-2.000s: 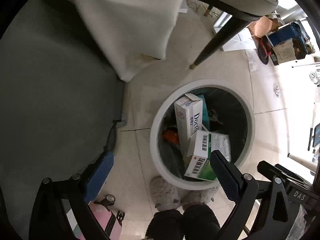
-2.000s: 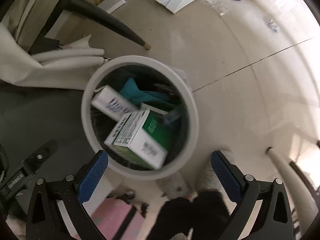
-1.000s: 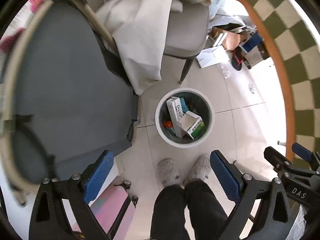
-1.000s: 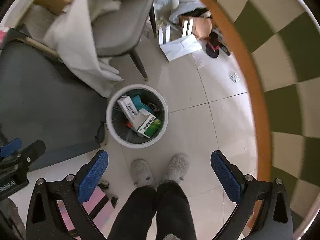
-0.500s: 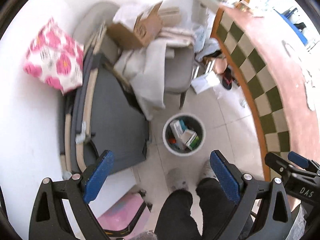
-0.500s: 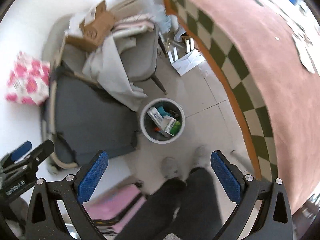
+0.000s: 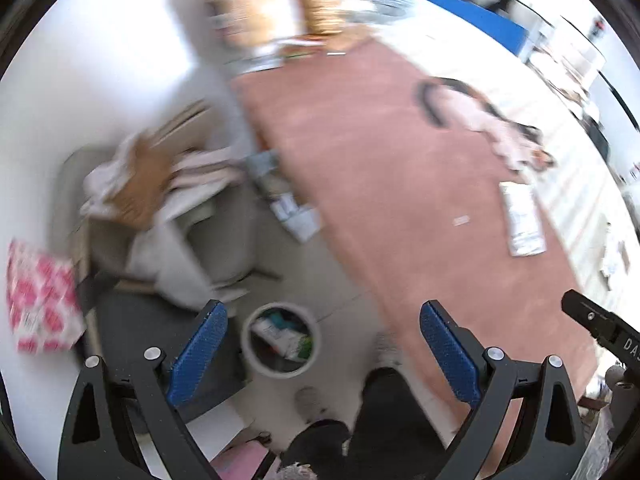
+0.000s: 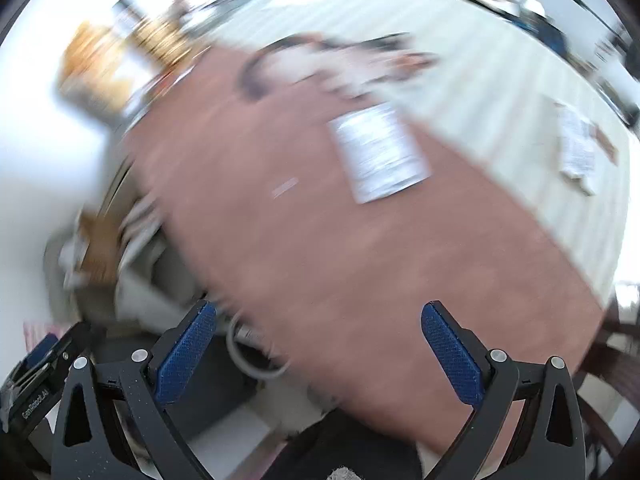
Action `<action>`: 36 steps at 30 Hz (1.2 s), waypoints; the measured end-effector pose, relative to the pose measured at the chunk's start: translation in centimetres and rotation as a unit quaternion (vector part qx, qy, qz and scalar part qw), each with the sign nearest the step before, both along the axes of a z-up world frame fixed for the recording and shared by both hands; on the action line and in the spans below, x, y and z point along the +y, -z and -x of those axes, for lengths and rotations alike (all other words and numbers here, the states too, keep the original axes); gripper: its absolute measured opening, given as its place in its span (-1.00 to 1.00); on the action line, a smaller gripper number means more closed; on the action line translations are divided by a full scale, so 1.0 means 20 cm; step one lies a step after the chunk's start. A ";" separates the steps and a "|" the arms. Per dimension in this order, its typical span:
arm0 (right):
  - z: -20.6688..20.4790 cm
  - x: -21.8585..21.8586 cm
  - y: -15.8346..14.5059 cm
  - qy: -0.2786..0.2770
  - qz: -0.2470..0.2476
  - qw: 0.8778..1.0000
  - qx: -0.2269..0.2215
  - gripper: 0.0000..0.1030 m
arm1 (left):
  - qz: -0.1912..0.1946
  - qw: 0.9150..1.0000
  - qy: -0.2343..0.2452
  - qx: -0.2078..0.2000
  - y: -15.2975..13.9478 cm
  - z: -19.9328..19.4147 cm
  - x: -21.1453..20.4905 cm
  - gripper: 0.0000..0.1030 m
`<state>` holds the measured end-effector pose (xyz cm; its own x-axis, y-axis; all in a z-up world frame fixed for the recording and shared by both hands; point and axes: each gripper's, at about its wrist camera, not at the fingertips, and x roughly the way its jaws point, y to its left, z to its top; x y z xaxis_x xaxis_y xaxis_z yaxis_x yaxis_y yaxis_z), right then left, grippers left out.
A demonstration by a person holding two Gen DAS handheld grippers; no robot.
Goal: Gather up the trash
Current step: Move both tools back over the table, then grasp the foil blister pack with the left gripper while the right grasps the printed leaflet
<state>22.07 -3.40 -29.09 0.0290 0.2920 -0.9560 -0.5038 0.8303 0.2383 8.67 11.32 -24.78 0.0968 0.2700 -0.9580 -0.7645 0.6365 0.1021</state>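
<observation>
The white round bin stands on the floor below the table edge, with boxes inside it. My left gripper is open and empty, high above the bin. On the reddish-brown table lie a flat white packet and a small white scrap. My right gripper is open and empty over the table, well short of the white packet and the scrap. A second pale packet lies further right. The bin's rim shows by the left finger. Both views are blurred.
A person's dark trouser legs and a slipper are beside the bin. A chair piled with cloth and cardboard stands left, beside a pink patterned bag. A black-edged heap lies on the table's far part.
Both grippers have risen from close over the bin to above table height and tilted forward. The bin has shrunk and slid to the bottom; the tabletop now fills both views.
</observation>
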 end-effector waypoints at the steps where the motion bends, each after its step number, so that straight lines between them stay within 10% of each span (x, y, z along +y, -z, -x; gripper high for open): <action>1: -0.14 -0.07 0.01 0.024 0.008 1.000 -0.002 1.00 | 0.006 1.000 0.013 0.002 0.03 -0.12 -0.02 0.92; 9: -1.11 -0.60 0.23 0.184 0.082 0.979 -0.008 1.00 | 0.104 0.989 0.095 0.048 0.44 -0.98 -0.16 0.91; 17: -1.63 -0.88 0.51 0.252 0.143 0.957 0.011 1.00 | 0.180 0.977 0.085 0.078 0.78 -1.35 -0.12 0.89; 25: -1.75 -0.84 0.71 0.243 0.158 0.957 0.030 0.90 | 0.138 0.979 0.123 0.092 0.82 -1.39 -0.21 0.29; 28: -1.71 -0.80 0.69 0.236 0.136 0.962 0.022 0.43 | 0.135 0.973 0.162 0.099 0.81 -1.36 -0.31 0.29; 36: -1.29 -0.55 0.74 0.102 0.154 0.980 0.071 0.43 | 0.124 0.970 0.186 0.098 0.81 -1.32 -0.40 0.31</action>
<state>47.96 -14.46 -43.91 -0.0828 -0.0092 -0.9965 -0.3005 0.9537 0.0162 35.01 3.22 -40.98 -0.0466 0.0098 -0.9989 -0.4583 0.8883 0.0301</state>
